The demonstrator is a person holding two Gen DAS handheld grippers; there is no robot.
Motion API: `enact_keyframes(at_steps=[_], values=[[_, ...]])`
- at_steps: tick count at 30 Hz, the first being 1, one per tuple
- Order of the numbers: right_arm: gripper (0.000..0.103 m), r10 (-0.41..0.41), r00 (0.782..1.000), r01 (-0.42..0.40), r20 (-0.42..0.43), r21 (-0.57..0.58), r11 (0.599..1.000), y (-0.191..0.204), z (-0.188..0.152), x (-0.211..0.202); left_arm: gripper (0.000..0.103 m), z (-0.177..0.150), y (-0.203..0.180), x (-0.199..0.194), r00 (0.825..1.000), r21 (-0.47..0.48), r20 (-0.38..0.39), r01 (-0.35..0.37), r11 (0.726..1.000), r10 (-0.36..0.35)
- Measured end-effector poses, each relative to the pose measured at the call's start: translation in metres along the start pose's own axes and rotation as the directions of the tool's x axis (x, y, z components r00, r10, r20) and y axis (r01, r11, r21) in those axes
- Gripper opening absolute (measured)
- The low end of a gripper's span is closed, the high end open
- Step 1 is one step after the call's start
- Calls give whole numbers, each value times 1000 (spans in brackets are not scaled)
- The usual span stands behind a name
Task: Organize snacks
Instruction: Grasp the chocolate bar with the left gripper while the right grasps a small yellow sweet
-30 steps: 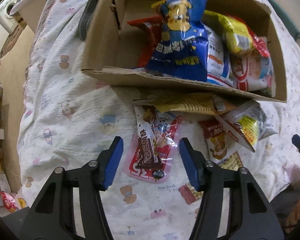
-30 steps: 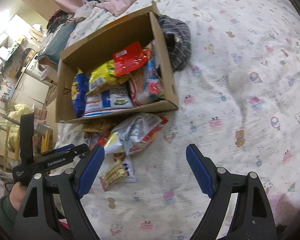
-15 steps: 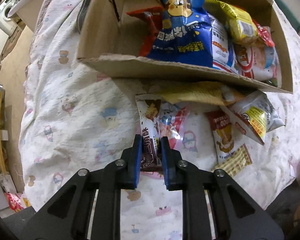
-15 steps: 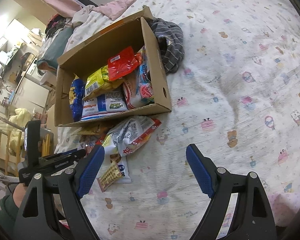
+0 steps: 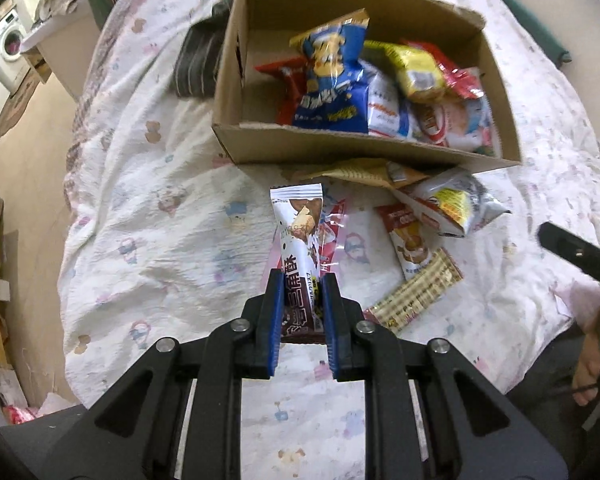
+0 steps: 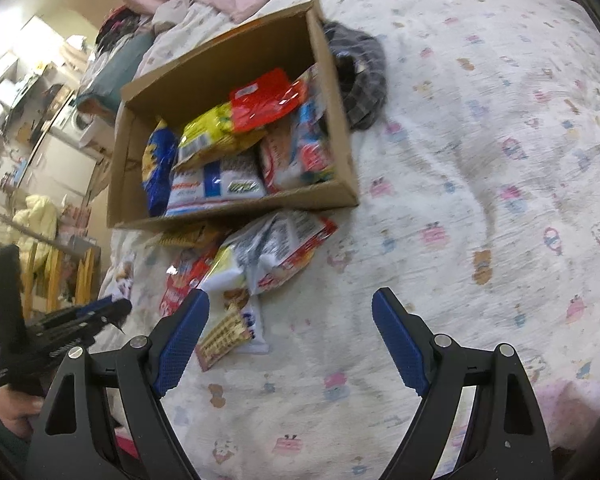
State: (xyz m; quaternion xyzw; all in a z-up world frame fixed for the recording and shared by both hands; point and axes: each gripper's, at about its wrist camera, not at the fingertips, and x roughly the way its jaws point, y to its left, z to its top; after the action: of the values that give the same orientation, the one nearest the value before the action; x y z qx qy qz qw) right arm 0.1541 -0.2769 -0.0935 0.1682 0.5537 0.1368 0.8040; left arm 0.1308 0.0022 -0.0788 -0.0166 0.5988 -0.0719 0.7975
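My left gripper (image 5: 302,280) is shut on a long white and brown chocolate snack packet (image 5: 299,228), lifted off the bedsheet in front of the cardboard box (image 5: 340,148). The box holds several snack bags, among them a blue one (image 5: 332,80) and a yellow one (image 5: 416,72). More packets lie on the sheet by the box: a silver bag (image 5: 456,204), a red-topped sachet (image 5: 408,240) and a wafer packet (image 5: 416,296). My right gripper (image 6: 290,312) stands open above the sheet, nothing between its fingers, with the loose packets (image 6: 268,248) just beyond its left finger.
A dark striped cloth (image 6: 360,84) lies beside the box. The patterned bedsheet (image 6: 480,140) spreads wide to the right. The bed's edge drops to the floor (image 5: 32,148) on the left, with a washing machine (image 5: 4,52) and furniture beyond. A pink transparent wrapper (image 5: 336,236) lies under the lifted packet.
The left gripper closed on the chocolate packet, then lifted it off the sheet; the box now looks farther away. The right gripper stayed open and nearly still.
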Motion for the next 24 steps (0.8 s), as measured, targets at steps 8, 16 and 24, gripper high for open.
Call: enact_keyframes(at_steps=[8,16,24], values=[[80,85,984,-82,-157,20,996,19,-4,40,15,5,20,-9,999,-45,48,25,999,-23],[58,52,940,-27,-336,80,996,39,-9,102,15,3,36,-14,997,-69,63,52,996,-48],[25,-44,955,22,-292,-76,997,61,-3,106,15,4,43,-14,996,-91,55,75,993,-71]])
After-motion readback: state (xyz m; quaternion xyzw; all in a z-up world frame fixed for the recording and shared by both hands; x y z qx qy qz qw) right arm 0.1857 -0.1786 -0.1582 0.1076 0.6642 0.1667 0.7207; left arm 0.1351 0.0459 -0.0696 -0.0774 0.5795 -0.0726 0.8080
